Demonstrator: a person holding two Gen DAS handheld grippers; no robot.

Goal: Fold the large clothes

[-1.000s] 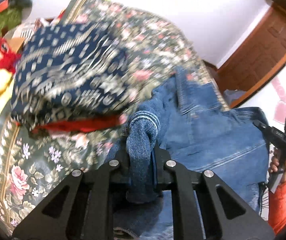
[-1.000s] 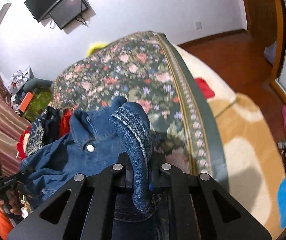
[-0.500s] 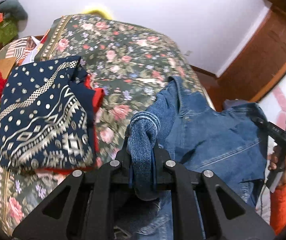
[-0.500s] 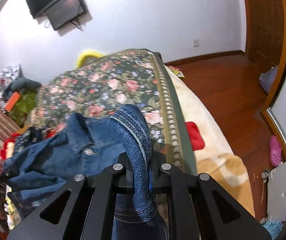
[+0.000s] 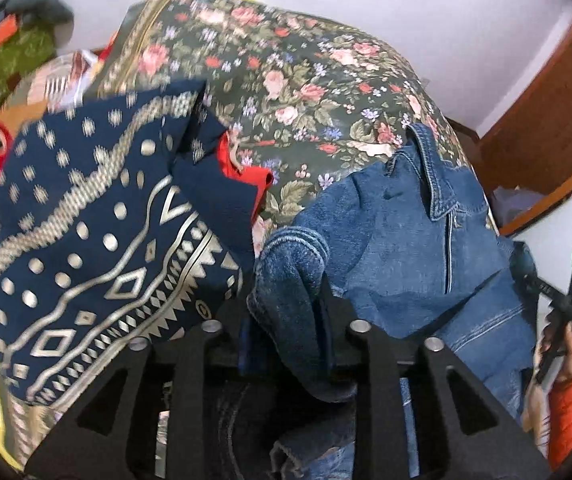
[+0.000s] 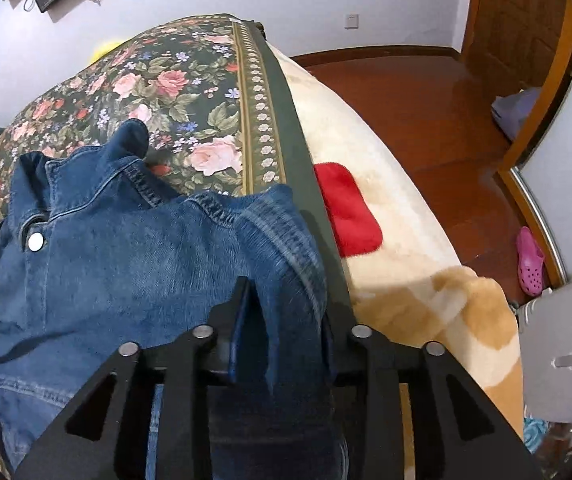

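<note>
Left gripper (image 5: pixel 286 312): your jaws are opening; a bunched fold of the denim jacket (image 5: pixel 406 248) sits between them, drooping against the right finger with a gap at the left one.
Right gripper (image 6: pixel 281 320): your jaws are opening too, with a denim fold draped between them and over the right finger.
Denim jacket: it lies on the floral bedspread (image 5: pixel 286 80), collar toward 12 o'clock, body filling your right wrist view from 9 to 6 o'clock.
Patterned navy cloth (image 5: pixel 97 248): at 9 o'clock in your left wrist view, just beside the jacket, red fabric (image 5: pixel 245 172) showing at its edge.
Cream blanket (image 6: pixel 386 200): at 3 o'clock of the bedspread in your right wrist view.
</note>
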